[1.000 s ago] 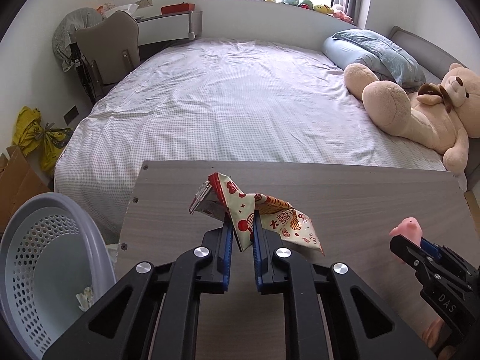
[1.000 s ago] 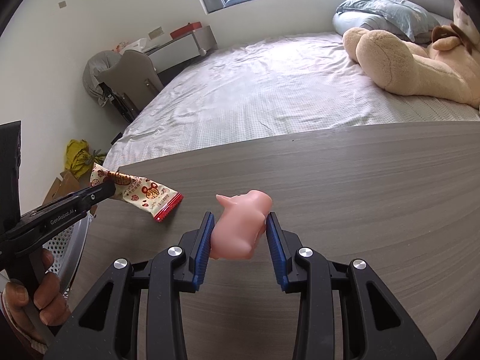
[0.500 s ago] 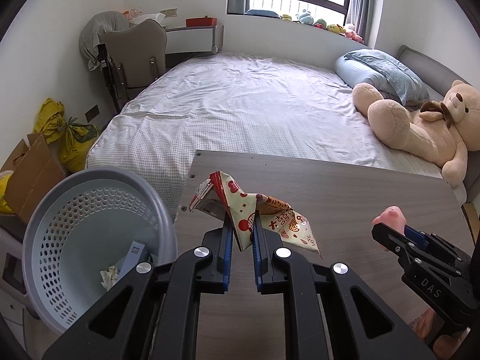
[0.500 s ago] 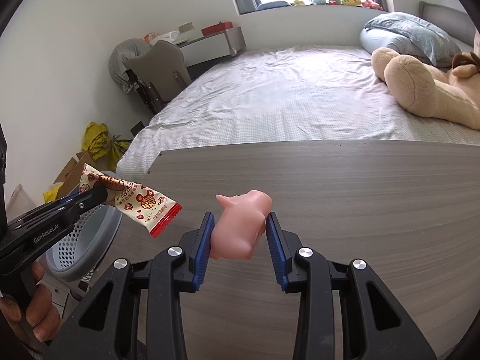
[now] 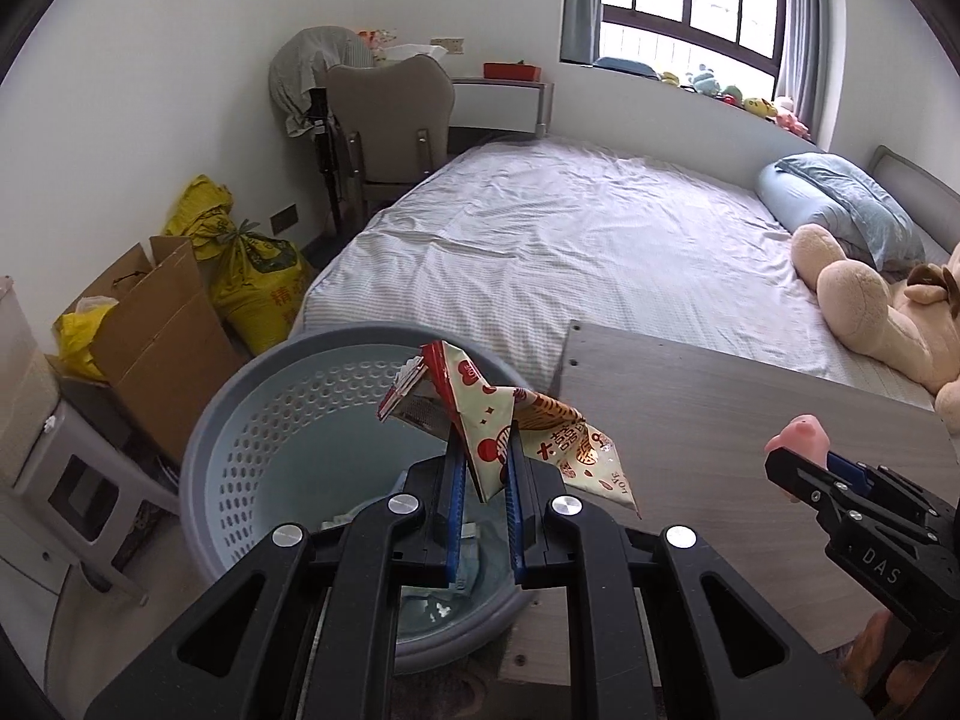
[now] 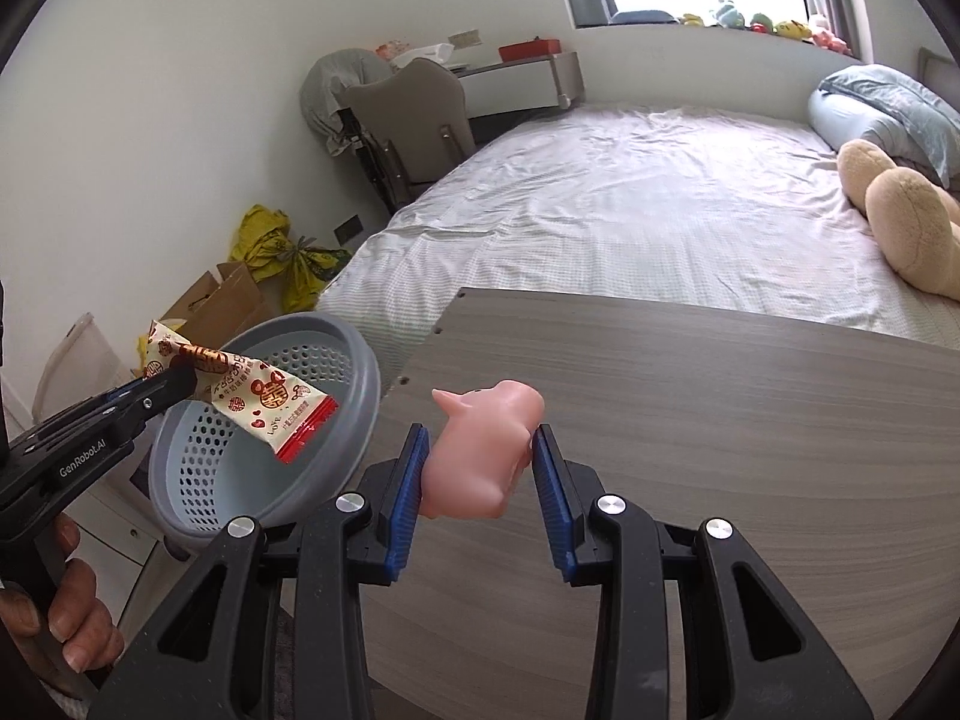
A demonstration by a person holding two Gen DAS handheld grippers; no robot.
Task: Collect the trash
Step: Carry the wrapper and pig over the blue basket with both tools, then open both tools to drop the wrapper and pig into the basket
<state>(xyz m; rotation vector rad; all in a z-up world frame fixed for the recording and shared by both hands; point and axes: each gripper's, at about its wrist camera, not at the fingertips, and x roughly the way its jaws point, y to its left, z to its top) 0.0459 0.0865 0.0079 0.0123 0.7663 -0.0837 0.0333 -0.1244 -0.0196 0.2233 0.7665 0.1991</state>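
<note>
My left gripper [image 5: 485, 468] is shut on a crumpled red-and-cream snack wrapper [image 5: 510, 420] and holds it over the grey perforated trash basket [image 5: 240, 420]. The right wrist view shows the same wrapper [image 6: 252, 402] hanging above the basket [image 6: 360, 372], with the left gripper [image 6: 180, 381] coming in from the left edge. My right gripper [image 6: 480, 468] is shut on a pink toy pig [image 6: 480, 450], above the wooden table [image 6: 720, 420] near its left edge. The pig [image 5: 801, 435] and the right gripper [image 5: 780, 465] show at the right of the left wrist view.
A few scraps lie in the basket bottom [image 5: 420, 594]. Beside the basket stand a cardboard box [image 5: 156, 324], yellow bags [image 5: 252, 276] and a white cabinet [image 5: 54, 480]. Beyond the table lies a bed [image 5: 570, 240] with a teddy bear [image 5: 870, 312]. A chair [image 5: 390, 120] stands by the wall.
Both grippers have swung left and risen a little. The wrapper has gone from above the table to above the basket. The pig now hangs near the table's left edge. Both grips are unchanged.
</note>
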